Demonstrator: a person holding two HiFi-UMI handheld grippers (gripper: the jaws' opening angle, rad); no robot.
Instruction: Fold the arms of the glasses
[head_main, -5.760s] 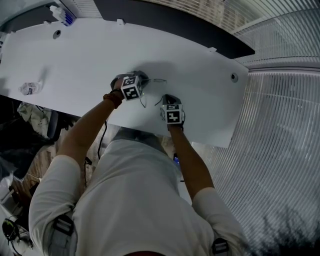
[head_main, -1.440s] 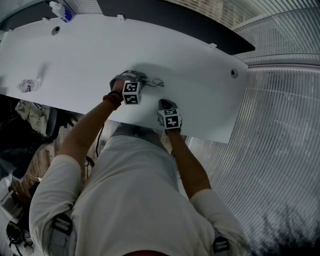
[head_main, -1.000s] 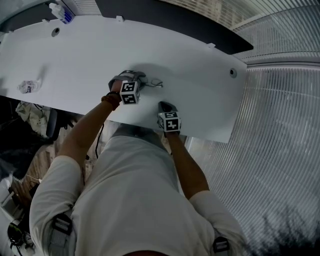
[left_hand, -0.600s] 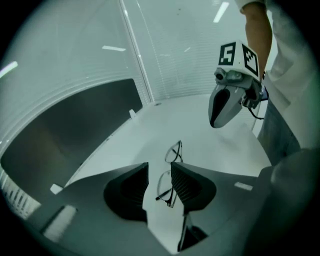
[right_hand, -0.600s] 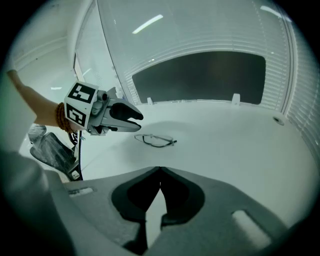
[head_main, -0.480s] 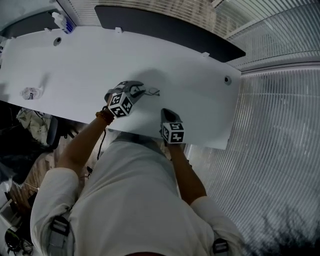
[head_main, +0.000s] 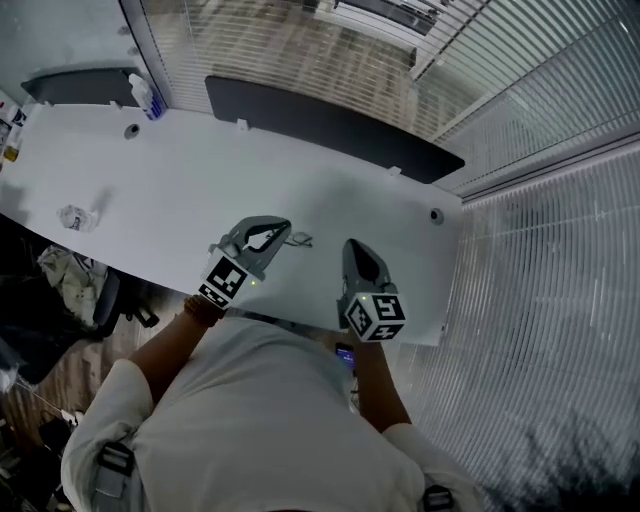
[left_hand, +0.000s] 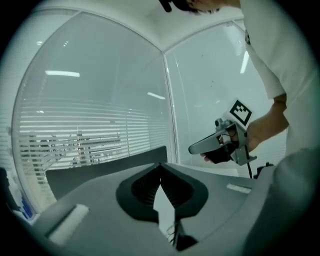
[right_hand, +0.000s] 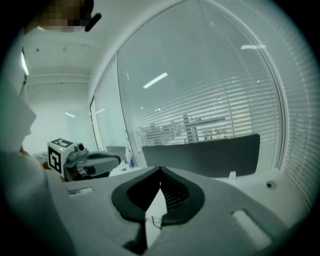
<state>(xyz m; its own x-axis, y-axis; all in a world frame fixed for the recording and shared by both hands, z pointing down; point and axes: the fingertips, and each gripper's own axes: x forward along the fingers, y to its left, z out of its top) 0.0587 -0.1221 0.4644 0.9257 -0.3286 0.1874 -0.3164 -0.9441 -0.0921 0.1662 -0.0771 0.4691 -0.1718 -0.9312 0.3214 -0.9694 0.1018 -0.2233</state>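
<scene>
Fingers of the left gripper (left_hand: 160, 165) have just been closing and now meet tip to tip with nothing between them; those of the right gripper (right_hand: 160, 172) are likewise together and empty. Both grippers are held up off the white table (head_main: 170, 180), pointing across it toward the window blinds (left_hand: 85, 135). The glasses (head_main: 298, 240) lie on the table between the two grippers, nearer the left one, too small to tell how their arms sit.
</scene>
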